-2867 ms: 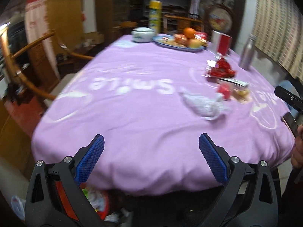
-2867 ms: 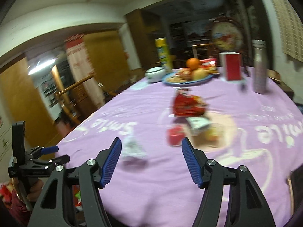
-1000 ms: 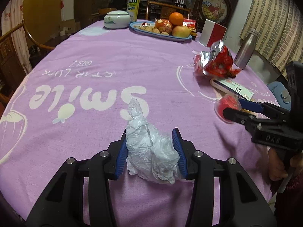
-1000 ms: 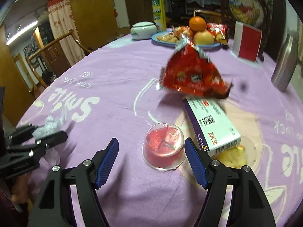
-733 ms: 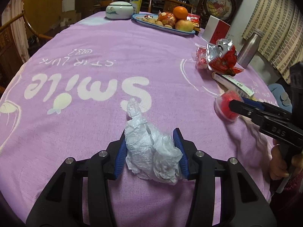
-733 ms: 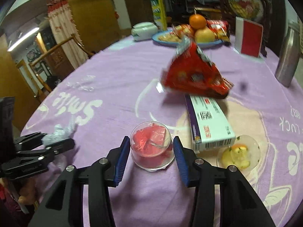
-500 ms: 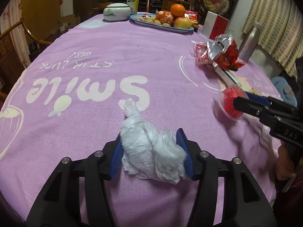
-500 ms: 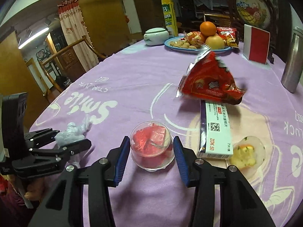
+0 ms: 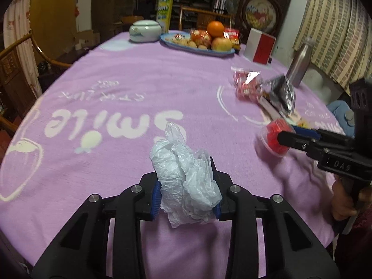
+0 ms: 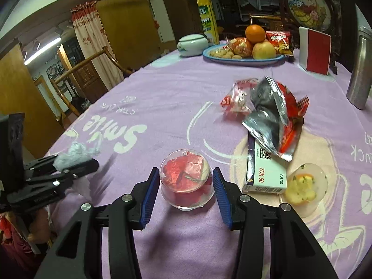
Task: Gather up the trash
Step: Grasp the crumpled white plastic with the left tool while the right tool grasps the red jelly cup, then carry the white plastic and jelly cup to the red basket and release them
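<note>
Plastic bag (image 9: 186, 181) is pinched in our left gripper (image 9: 186, 195), the cup (image 10: 186, 183) in our right gripper (image 10: 186, 193). Next we lift both away.

Purple-clothed table (image 10: 176, 97) with fruit plate (image 10: 244, 59)

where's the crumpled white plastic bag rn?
Clamped in the left gripper: the crumpled white plastic bag sits bottom centre of the left wrist view, just below the "Smile" print on the purple tablecloth.
</note>
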Available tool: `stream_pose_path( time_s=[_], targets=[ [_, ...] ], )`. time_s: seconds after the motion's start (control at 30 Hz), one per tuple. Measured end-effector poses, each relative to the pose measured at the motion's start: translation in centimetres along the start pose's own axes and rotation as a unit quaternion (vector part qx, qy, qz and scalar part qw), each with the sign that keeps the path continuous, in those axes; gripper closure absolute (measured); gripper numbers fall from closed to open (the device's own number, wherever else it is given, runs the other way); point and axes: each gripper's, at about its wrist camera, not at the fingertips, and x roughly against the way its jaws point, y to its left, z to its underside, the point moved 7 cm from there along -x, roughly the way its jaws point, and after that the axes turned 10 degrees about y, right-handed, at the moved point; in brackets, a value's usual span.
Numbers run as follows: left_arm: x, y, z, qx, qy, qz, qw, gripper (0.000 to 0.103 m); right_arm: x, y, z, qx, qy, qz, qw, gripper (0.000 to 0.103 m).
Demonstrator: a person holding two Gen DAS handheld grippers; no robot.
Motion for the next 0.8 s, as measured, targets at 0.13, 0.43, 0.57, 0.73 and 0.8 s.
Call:
stream_pose_path(
  time_s=[0.13, 0.43, 0.57, 0.73, 0.8],
  targets=[
    [2.2, 0.2, -0.4, 0.003, -0.019, -0.008, 0.9998, 0.068, 1.1, 0.2, 0.2, -0.01, -0.012, -0.01, 1.0, 0.057],
    [6.8, -1.1, 0.2, -0.014, -0.058, -0.017, 0.9981, 0.068, 6.7, 1.7, 1.0, -0.004, -0.061, -0.013, 0.998, 0.057],
    [9.0, -1.2, 0.7, -0.011, -0.076, -0.02, 0.9969, 0.068, 9.2, 2.4, 1.3, 0.004, -0.084, -0.012, 0.996, 0.057],
    [11.5, -0.9, 1.9, -0.006, -0.095, -0.026, 0.9951, 0.068, 11.8, 3.8, 2.2, 0.013, -0.105, -0.013, 0.994, 0.057],
    [12.4, -0.8, 2.4, -0.004, -0.102, -0.032, 0.9943, 0.068, 13.0, 4.7, 2.5, 0.018, -0.114, -0.017, 0.993, 0.057]
  ],
)
